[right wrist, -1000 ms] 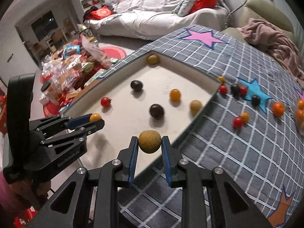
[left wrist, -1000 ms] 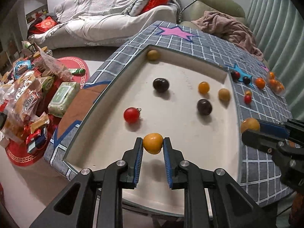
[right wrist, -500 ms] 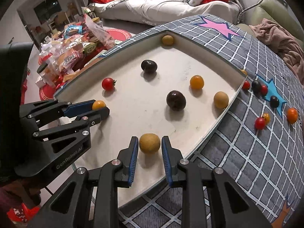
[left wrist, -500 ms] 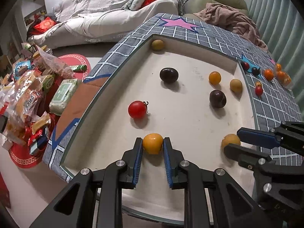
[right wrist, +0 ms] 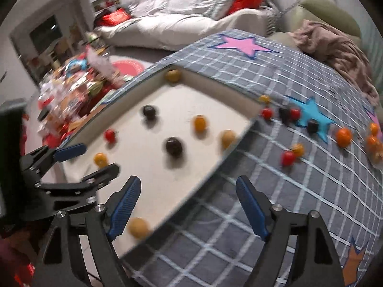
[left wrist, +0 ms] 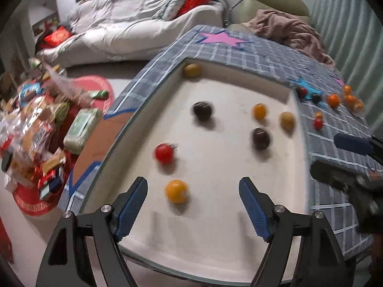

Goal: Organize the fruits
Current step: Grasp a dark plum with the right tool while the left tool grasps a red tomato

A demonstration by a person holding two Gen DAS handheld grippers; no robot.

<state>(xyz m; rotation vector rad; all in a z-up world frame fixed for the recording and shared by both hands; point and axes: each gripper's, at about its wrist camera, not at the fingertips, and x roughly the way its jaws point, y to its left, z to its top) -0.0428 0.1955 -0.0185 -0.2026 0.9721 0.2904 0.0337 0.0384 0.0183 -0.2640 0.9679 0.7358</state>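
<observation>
Both views smeared by motion blur, fruit edges soft. In the left wrist view, right gripper [left wrist: 344,157] cut off by the right frame edge. In the right wrist view, left gripper [right wrist: 79,157] partly lost in the dark left margin.

Left gripper [left wrist: 192,205] spreading, blue pads wide apart; orange-yellow fruit [left wrist: 176,190] lying between them on the white tray [left wrist: 215,227], touching neither pad. Right gripper [right wrist: 186,205] likewise spreading; tan-yellow fruit [right wrist: 138,227] resting at the tray's near edge just beside the left pad, contact too blurred to judge.

Counted in the tray across the 2 views: 8 fruits, namely 2 dark [left wrist: 202,110], 1 red [left wrist: 164,153], 2 orange, 3 tan-yellow, with 1 of those in the far corner [left wrist: 192,70].

On the checked cloth [right wrist: 263,191] right of the tray: about 12 small fruits, those at the far right too bunched for a sure count.
</observation>
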